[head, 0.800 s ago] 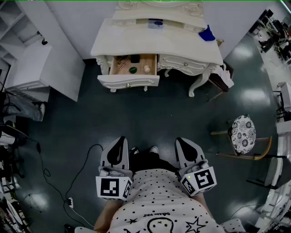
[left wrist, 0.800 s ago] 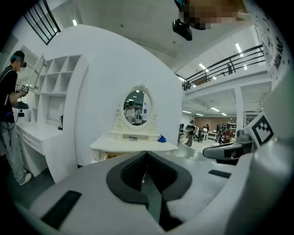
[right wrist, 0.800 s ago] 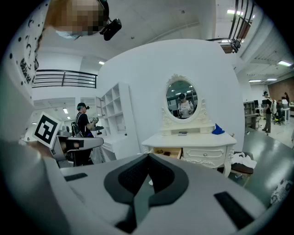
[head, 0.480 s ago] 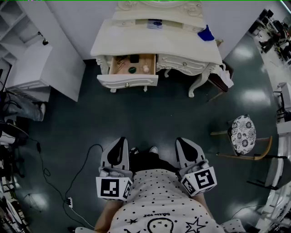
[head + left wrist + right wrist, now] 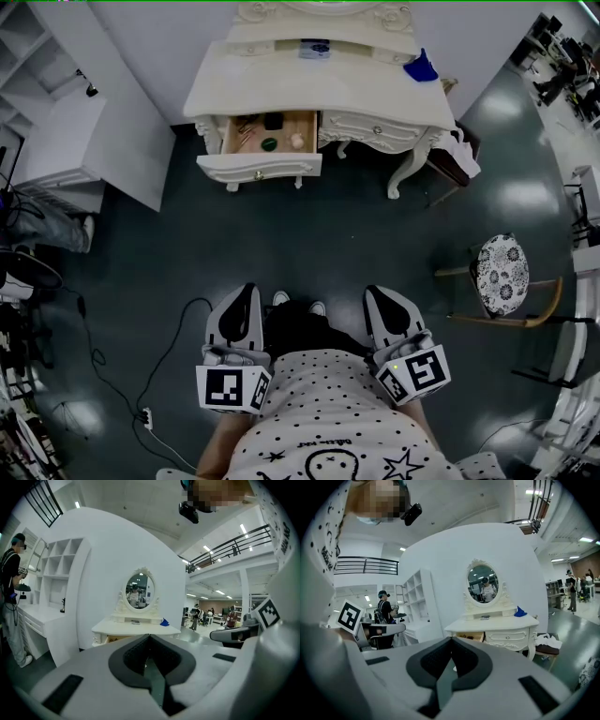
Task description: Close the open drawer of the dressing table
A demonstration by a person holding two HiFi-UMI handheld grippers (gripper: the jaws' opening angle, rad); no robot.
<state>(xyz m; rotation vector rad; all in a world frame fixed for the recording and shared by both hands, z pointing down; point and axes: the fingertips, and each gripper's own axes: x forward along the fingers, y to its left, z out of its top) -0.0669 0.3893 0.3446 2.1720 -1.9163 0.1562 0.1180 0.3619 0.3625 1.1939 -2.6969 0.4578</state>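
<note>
Head view first: where's the drawer (image 5: 265,141)?

Straight ahead of the left claw (image 5: 246,292) and well apart from it, ahead and to the left of the right claw (image 5: 377,292). It is pulled out of the table (image 5: 281,84), on its left half, with a few small things lying inside.

So nothing is done yet?

Judging by that, no. The drawer stands fully out and neither claw is near its front. The whole job is left: cross the floor (image 5: 309,234), get a claw against the front panel, and push it in flush.

What are the claws doing?

Both are held low by the person's body, pointing toward the table. In the left gripper view the left claw (image 5: 149,637) has its tips pressed together with nothing between them. The right gripper view shows the same: the right claw (image 5: 451,639) is pressed together and empty.

Does that suit the push?

I'd say so. A closed tip can shove the panel, no pinch needed.

Anything in the way?

A cable (image 5: 173,337) lies left of the left claw, and a chair (image 5: 502,277) stands off to the right of the right claw. The path between claws and drawer looks bare.
</note>
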